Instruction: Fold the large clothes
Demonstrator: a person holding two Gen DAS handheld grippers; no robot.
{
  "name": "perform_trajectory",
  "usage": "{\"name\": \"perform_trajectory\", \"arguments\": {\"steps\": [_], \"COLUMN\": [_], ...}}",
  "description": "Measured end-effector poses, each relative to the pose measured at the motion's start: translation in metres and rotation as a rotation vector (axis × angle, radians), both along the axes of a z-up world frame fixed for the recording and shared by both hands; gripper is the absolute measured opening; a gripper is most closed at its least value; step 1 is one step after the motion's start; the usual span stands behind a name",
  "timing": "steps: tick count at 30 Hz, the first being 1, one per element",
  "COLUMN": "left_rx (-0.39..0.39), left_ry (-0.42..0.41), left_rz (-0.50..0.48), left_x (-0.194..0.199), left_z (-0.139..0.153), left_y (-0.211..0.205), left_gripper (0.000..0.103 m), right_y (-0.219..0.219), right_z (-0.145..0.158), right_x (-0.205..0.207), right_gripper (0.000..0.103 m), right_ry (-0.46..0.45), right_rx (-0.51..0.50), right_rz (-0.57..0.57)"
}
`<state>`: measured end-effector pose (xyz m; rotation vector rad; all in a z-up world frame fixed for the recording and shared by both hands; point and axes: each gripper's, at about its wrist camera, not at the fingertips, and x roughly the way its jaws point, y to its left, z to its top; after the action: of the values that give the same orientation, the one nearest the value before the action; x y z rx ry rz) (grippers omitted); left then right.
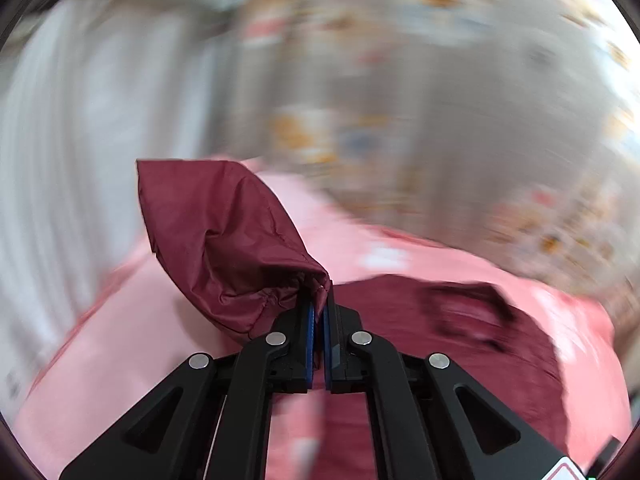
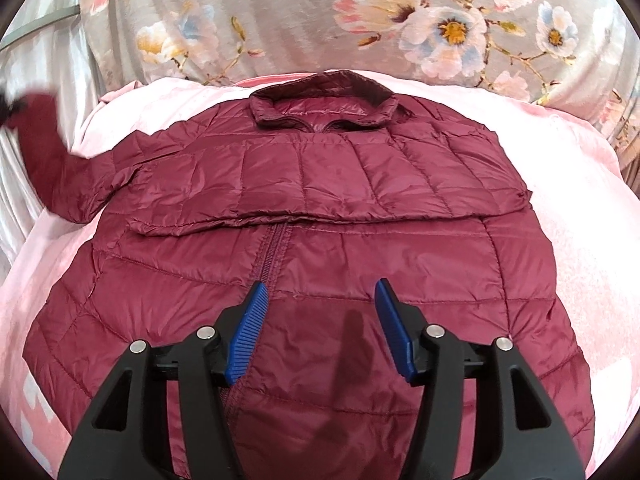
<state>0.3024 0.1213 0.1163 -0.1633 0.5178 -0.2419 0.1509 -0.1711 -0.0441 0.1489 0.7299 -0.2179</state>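
My left gripper [image 1: 319, 300] is clenched on the maroon jacket's [image 2: 304, 240] sleeve cuff [image 1: 224, 240] — my right gripper [image 2: 318, 300] hovers released over the jacket's zipper [image 2: 272, 256].

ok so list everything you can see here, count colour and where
jacket: one, maroon quilted, spread flat on the blanket, collar at the far end
sleeve cuff: one, maroon, lifted off the blanket, pinched in the left gripper
blanket: one, pink, under the jacket
floral sheet: one, grey with pink and white flowers, beyond the blanket
left gripper: one, black with blue pads, shut on the sleeve cuff
right gripper: one, black with blue pads, open above the jacket's front
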Motion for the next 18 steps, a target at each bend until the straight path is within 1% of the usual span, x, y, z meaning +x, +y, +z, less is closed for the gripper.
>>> {"name": "perform_trajectory", "arguments": {"steps": [3, 5, 6, 8, 10, 11, 12, 14, 15, 16, 17, 18], "left_rx": [0.014, 0.032, 0.048, 0.074, 0.096, 0.105, 0.107, 0.09, 0.07, 0.054, 0.04, 0.014], "left_ry": [-0.002, 0.025, 0.052, 0.109, 0.193, 0.229, 0.265, 0.289, 0.289, 0.288, 0.288, 0.28], "left_rz": [-0.163, -0.248, -0.288, -0.336, -0.389, -0.407, -0.416, -0.409, -0.411, -0.418, -0.424, -0.42], "left_x": [-0.01, -0.016, -0.019, -0.022, -0.021, -0.021, -0.025, -0.027, -0.029, -0.028, -0.027, -0.026], "left_z": [0.006, -0.001, -0.011, -0.032, -0.062, -0.073, -0.088, -0.101, -0.104, -0.103, -0.102, -0.098], "left_y": [-0.077, -0.126, -0.151, -0.19, -0.227, -0.24, -0.25, -0.252, -0.249, -0.244, -0.239, -0.225], "left_gripper": [0.001, 0.001, 0.002, 0.005, 0.01, 0.019, 0.035, 0.051, 0.055, 0.059, 0.07, 0.075], "right_y": [-0.008, -0.016, -0.02, -0.031, -0.041, -0.046, -0.052, -0.062, -0.067, -0.072, -0.076, -0.08], "right_z": [0.002, 0.003, 0.004, 0.004, 0.004, 0.004, 0.003, 0.003, 0.004, 0.006, 0.007, 0.01], "right_x": [-0.007, -0.012, -0.015, -0.02, -0.024, -0.026, -0.027, -0.03, -0.03, -0.028, -0.026, -0.022], "right_gripper": [0.054, 0.056, 0.057, 0.059, 0.06, 0.06, 0.061, 0.062, 0.063, 0.064, 0.064, 0.065], "right_ry": [-0.008, -0.011, -0.013, -0.017, -0.016, -0.017, -0.018, -0.021, -0.026, -0.031, -0.033, -0.038], "right_rx": [0.005, 0.003, 0.003, 0.004, 0.007, 0.01, 0.016, 0.026, 0.037, 0.052, 0.067, 0.088], "right_rz": [-0.014, -0.028, -0.033, -0.051, -0.067, -0.076, -0.085, -0.097, -0.098, -0.094, -0.09, -0.084]}}
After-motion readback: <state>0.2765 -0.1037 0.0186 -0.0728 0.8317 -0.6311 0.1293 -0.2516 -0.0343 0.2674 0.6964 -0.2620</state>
